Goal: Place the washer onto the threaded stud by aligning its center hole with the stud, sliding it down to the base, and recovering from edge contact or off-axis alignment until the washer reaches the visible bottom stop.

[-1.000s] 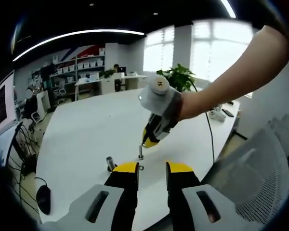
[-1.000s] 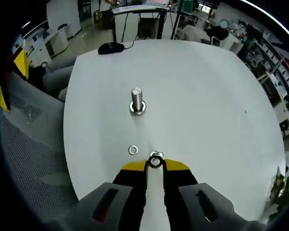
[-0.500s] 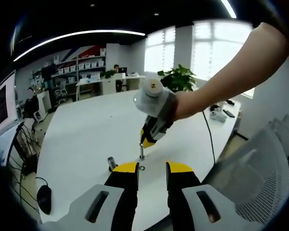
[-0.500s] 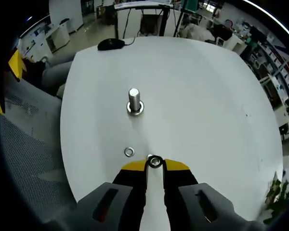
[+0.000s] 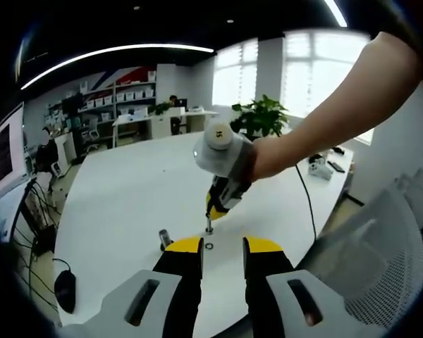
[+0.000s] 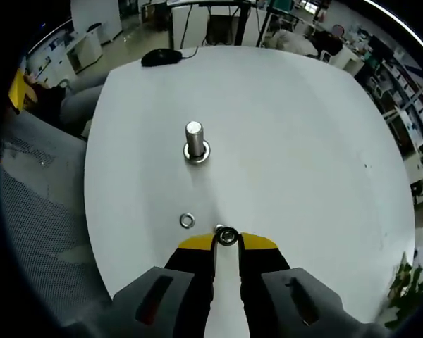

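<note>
right hand-held gripper [image 6: 227,238] tilted down, pinching washer [image 6: 228,236] over stud [image 5: 209,227]

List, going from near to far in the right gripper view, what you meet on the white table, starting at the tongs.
Tongs shut on a washer → loose washer on the table → upright stud with its base ring → computer mouse at the far edge.

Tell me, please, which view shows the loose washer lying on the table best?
The right gripper view: the washer lies flat on the white table, its hole plain, beside the right tongs. In the left gripper view the same washer is a tiny ring just past the left tongs.
</note>
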Available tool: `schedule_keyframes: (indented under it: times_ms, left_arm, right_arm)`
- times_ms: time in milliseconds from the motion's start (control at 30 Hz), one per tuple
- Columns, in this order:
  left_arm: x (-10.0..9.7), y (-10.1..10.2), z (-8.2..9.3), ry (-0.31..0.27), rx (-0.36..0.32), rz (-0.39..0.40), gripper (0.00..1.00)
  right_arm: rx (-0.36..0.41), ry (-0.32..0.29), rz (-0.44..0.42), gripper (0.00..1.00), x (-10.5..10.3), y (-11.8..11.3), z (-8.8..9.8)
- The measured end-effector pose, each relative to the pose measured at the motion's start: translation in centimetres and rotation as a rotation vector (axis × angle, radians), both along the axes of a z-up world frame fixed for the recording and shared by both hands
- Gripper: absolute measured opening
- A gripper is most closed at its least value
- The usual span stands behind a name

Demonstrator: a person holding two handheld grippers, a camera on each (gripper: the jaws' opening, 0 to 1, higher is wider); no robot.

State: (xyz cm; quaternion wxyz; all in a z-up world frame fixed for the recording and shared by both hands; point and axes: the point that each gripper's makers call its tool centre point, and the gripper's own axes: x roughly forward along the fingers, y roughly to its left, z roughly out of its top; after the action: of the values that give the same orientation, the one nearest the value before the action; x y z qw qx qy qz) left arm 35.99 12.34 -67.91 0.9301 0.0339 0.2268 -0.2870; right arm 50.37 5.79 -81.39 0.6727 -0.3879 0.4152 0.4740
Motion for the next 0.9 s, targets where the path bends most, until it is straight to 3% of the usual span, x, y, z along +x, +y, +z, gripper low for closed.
schedule_keyframes:
  times_ms: [900]
  left_arm:
    - [0.0,0.3,-0.6,0.027,0.01,0.011,0.2]
  right_arm:
    - [-0.051,0.063,0.004,0.14,-0.4,-0.4,-3.9]
